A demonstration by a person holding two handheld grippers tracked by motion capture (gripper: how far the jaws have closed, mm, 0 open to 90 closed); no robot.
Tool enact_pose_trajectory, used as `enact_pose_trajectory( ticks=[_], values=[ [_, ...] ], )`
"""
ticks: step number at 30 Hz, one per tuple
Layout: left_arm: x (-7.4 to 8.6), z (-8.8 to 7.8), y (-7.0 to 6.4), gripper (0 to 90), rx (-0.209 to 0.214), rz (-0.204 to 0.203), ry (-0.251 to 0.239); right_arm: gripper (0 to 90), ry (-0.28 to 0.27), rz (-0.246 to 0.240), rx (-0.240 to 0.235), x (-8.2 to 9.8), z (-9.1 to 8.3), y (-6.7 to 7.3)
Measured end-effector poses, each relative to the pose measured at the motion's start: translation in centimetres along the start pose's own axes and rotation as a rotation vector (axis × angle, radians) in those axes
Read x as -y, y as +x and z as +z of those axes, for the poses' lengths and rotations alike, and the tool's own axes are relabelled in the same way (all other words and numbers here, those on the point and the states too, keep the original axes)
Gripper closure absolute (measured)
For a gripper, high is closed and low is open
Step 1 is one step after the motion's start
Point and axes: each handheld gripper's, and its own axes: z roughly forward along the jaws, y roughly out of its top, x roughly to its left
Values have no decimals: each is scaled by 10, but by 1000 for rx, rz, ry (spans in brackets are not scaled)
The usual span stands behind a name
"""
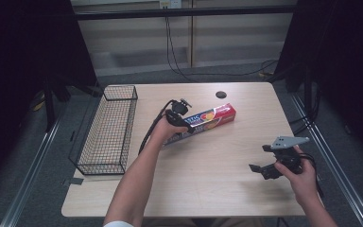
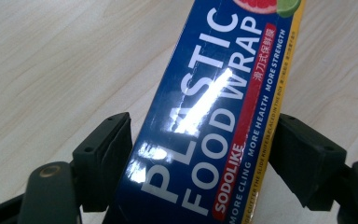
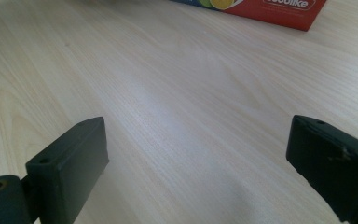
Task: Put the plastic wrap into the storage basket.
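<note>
We pinch the plastic wrap box (image 2: 205, 116) across its width with the left gripper (image 2: 200, 154), likely bound for the wire basket (image 1: 106, 130); our right gripper (image 3: 200, 154) waits spread over the table (image 3: 168, 93).

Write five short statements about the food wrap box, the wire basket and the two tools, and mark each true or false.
1. The plastic food wrap box sits between the jaws of the left tool. True.
2. The wire basket holds the box. False: the basket has nothing in it, and the box lies on the table.
3. The right tool grips the box's red end. False: its jaws are open over bare wood, apart from the box.
4. The basket stands at the table's left edge in the high view. True.
5. The box stands upright on its end. False: it lies flat on its long side.
</note>
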Motion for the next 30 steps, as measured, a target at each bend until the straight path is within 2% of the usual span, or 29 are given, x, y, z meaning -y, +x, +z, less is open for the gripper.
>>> enact_pose_trajectory(
  ticks=[3, 8, 13, 15, 16, 18, 19, 21, 26, 27, 30],
  values=[
    [-1, 1, -2, 247, -17, 20, 14, 50, 1, 1, 1, 0, 0, 0],
    [-3, -1, -3, 292, -3, 58, 68, 50, -2, 3, -4, 0, 0, 0],
    [-5, 0, -6, 286, -21, 52, 86, 50, -3, 1, -1, 0, 0, -1],
    [-6, 2, -7, 268, -29, 31, 83, 50, -1, 2, -3, 0, 0, 0],
    [-6, 2, -7, 259, -28, 26, 97, 50, -3, 1, -4, 0, 1, 0],
    [-6, 5, -6, 248, -27, 29, 89, 50, -3, 3, -5, -1, 0, 0],
    [-6, 7, -6, 243, -22, 5, 93, 49, -4, 3, -3, -1, 0, -1],
    [-5, 10, -4, 242, -9, -4, 109, 50, -4, 5, -1, 0, 0, -1],
    [-6, 11, -4, 287, -6, 12, 120, 49, -5, 7, -6, 0, -1, -1],
    [-7, 11, -3, 292, -1, 27, 127, 49, -5, 7, -3, 1, -1, -1],
    [-7, 10, -4, 316, 9, 28, 131, 50, -5, 6, -4, 1, 0, -1]
  ],
)
